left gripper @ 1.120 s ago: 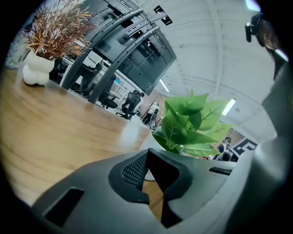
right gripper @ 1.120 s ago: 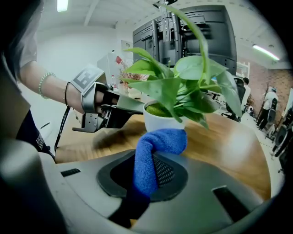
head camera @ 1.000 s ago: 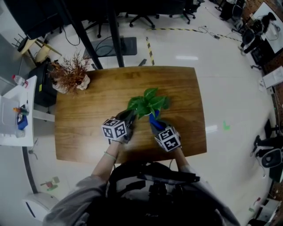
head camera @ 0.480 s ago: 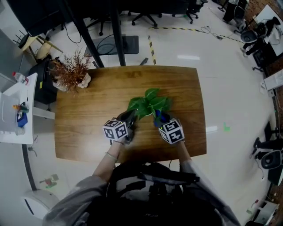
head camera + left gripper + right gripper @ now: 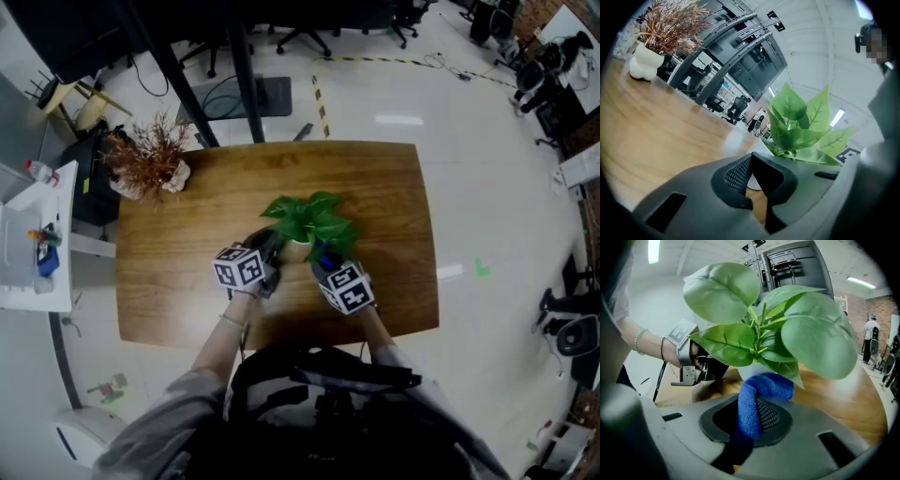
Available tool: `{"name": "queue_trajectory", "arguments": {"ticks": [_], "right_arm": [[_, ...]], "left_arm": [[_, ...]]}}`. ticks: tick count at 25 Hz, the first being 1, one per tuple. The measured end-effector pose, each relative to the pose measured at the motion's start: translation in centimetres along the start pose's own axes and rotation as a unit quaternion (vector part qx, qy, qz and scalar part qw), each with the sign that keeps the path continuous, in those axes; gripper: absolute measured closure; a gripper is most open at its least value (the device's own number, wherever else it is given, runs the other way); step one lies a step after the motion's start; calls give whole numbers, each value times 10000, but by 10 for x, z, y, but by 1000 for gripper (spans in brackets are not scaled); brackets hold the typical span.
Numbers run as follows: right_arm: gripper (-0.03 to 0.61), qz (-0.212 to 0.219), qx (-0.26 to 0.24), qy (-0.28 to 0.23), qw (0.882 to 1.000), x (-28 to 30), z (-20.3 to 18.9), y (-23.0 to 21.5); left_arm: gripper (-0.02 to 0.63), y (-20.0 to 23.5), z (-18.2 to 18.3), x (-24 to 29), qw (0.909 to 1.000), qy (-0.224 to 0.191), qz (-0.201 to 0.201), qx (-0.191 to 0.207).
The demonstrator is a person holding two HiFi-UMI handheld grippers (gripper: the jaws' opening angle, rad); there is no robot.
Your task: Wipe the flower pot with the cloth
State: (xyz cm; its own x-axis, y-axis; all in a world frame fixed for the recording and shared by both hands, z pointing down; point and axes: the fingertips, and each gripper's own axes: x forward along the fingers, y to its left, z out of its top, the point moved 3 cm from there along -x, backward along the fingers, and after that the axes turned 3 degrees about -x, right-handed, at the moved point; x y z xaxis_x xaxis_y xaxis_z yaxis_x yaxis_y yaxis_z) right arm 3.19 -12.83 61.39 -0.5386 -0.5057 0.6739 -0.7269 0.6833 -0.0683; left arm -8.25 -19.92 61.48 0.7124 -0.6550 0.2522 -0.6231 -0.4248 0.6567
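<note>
Two grippers meet at the flower pot (image 5: 749,370), which stands near the middle of the wooden table (image 5: 394,187), a little toward the near edge. Its broad green leaves (image 5: 305,220) spread over it and hide most of the white pot from above.

On the pot's right, the right gripper (image 5: 754,413) has its jaws clamped on a blue cloth (image 5: 764,387). The bunched top of the cloth bulges out past the jaw tips and presses against the pot's lower wall, just under the lowest leaf.

On the pot's left, the left gripper (image 5: 751,157) has its jaw tips drawn together. Nothing can be seen pinched between them (only a narrow wedge of wood and white pot shows through the gap below the tips). The pot sits just beyond the tips, with its rim running behind the right-hand jaw. Whether the tips touch the pot cannot be told.

Far off at the table's far-left corner, well apart from all this, a dried reddish plant (image 5: 148,155) stands in a lumpy white vase (image 5: 643,65).
</note>
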Motion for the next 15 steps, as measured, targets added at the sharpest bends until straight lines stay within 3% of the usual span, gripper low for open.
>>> {"name": "queue_trajectory", "arguments": {"ticks": [9, 15], "right_arm": [[515, 274, -88, 5, 9996, 5, 3, 28], [516, 28, 72, 25, 10000, -27, -17, 4]], "left_arm": [[609, 7, 12, 9, 9999, 50, 28, 107], [609, -5, 12, -11, 9998, -188, 54, 86]]}}
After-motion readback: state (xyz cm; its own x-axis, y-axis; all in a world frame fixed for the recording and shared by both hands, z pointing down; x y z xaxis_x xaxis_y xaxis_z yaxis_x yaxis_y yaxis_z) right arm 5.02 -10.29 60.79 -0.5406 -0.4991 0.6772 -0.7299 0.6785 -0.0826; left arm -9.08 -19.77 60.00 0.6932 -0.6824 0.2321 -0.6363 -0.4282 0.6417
